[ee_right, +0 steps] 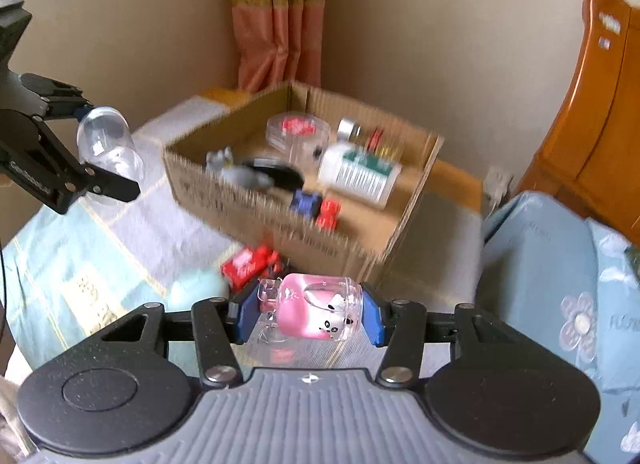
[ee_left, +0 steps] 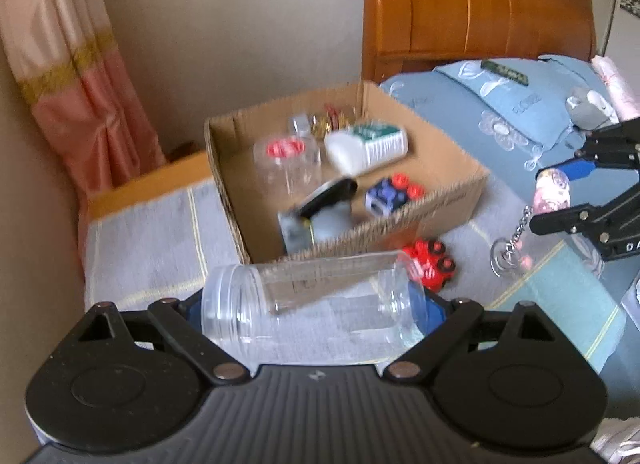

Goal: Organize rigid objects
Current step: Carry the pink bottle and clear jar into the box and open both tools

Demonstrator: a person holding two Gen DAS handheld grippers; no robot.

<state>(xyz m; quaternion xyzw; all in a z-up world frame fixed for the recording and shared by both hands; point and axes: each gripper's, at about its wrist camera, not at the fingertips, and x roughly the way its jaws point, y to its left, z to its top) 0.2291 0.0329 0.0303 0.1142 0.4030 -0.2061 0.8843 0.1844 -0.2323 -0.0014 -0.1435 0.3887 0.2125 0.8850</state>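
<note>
My left gripper [ee_left: 312, 310] is shut on a clear plastic jar [ee_left: 308, 304] held sideways just in front of the cardboard box [ee_left: 400, 223]; it also shows in the right wrist view [ee_right: 108, 151]. My right gripper [ee_right: 308, 314] is shut on a pink keychain bottle [ee_right: 316, 310] with a panda print, its metal chain [ee_left: 514, 240] hanging in the left wrist view. The box holds a white bottle [ee_left: 368, 145], a clear red-lidded container [ee_left: 286, 161], a blue and red toy car [ee_left: 390, 193], a grey toy and a black disc. A red toy car [ee_left: 430, 270] lies on the bed outside the box.
The box sits on a striped bedsheet [ee_left: 152, 248]. A blue flowered pillow [ee_left: 508, 103] and a wooden headboard [ee_left: 472, 3] lie to the right, a pink curtain [ee_left: 80, 75] at the back left. A pale teal object [ee_right: 196, 288] lies near the red car.
</note>
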